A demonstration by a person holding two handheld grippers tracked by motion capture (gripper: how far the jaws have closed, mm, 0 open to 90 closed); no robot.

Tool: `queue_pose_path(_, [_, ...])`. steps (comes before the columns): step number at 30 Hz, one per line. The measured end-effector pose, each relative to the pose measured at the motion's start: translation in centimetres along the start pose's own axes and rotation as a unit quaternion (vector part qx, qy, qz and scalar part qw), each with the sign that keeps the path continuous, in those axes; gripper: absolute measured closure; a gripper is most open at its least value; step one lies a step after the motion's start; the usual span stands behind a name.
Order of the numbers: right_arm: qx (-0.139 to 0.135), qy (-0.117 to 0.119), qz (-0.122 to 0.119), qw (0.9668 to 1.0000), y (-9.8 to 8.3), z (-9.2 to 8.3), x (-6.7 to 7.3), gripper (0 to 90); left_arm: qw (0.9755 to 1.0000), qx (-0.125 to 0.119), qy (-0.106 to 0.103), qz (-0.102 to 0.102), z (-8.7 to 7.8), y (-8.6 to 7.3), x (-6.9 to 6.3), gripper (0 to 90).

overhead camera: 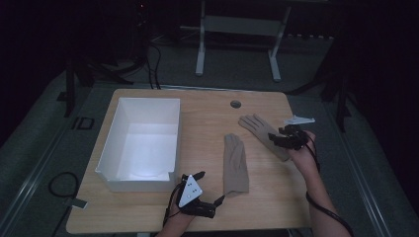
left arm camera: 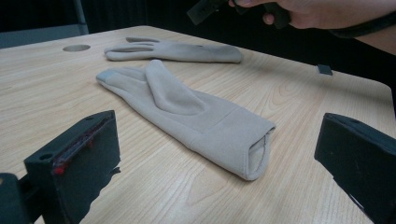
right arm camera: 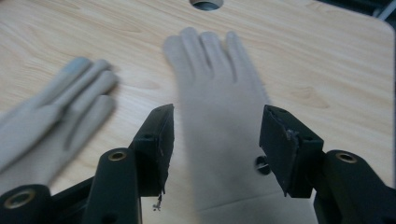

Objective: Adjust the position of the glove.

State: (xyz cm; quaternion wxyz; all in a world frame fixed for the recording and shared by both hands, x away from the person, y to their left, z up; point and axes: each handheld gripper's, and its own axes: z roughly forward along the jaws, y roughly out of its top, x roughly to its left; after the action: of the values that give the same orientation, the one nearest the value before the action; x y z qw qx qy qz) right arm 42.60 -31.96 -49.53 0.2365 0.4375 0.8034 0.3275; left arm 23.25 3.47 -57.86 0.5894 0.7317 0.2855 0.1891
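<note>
Two beige gloves lie flat on the wooden table [overhead camera: 207, 118]. The nearer glove [overhead camera: 235, 165] [left arm camera: 196, 116] [right arm camera: 51, 116] points away from me, its cuff toward the front edge. My left gripper [overhead camera: 210, 186] [left arm camera: 219, 154] hovers low just short of that cuff, jaws wide open with nothing between them. The farther glove [overhead camera: 259, 128] [left arm camera: 177, 50] [right arm camera: 219, 93] lies slanted at the right. My right gripper [overhead camera: 276, 138] [right arm camera: 217, 140] sits over its cuff end, open, one jaw on each side of the glove, and the pads do not press on it.
A deep white box [overhead camera: 111, 143] stands open on the table's left half. A round cable hole [overhead camera: 235, 104] [left arm camera: 76, 47] sits near the far edge. A small dark object [left arm camera: 324, 69] lies near the right edge. Metal table legs [overhead camera: 200, 54] stand on the floor beyond.
</note>
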Motion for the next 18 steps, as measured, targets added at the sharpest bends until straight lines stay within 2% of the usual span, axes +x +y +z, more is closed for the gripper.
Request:
queue_pose_path(4, [0.01,-0.002,-0.004,0.9999,0.1,0.9,-1.0,47.5,1.0,0.0,-0.003,-0.002,0.0,0.0,0.0,0.5])
queue_pose_path(5, [0.015,0.005,0.001,0.9999,0.0,1.6,-1.6,48.8,1.0,0.0,-0.002,-0.002,0.0,0.0,0.0,0.5])
queue_pose_path(8, [0.012,0.014,0.001,0.9998,-0.1,2.1,-2.1,50.2,1.0,0.0,-0.001,-0.002,0.0,0.0,0.0,0.5])
queue_pose_path(10, [0.01,0.027,0.004,0.9996,-0.2,3.0,-2.7,55.0,1.0,0.001,-0.002,-0.003,0.0,0.0,0.0,0.5])
queue_pose_path(15, [0.033,0.032,0.011,0.9989,-0.4,4.8,-3.1,54.9,1.0,0.0,-0.003,-0.003,0.0,0.0,0.1,0.5])
queue_pose_path(18, [0.032,0.041,0.013,0.9985,-0.5,5.3,-3.1,54.8,1.0,0.0,-0.003,-0.003,0.0,0.0,0.1,0.5])
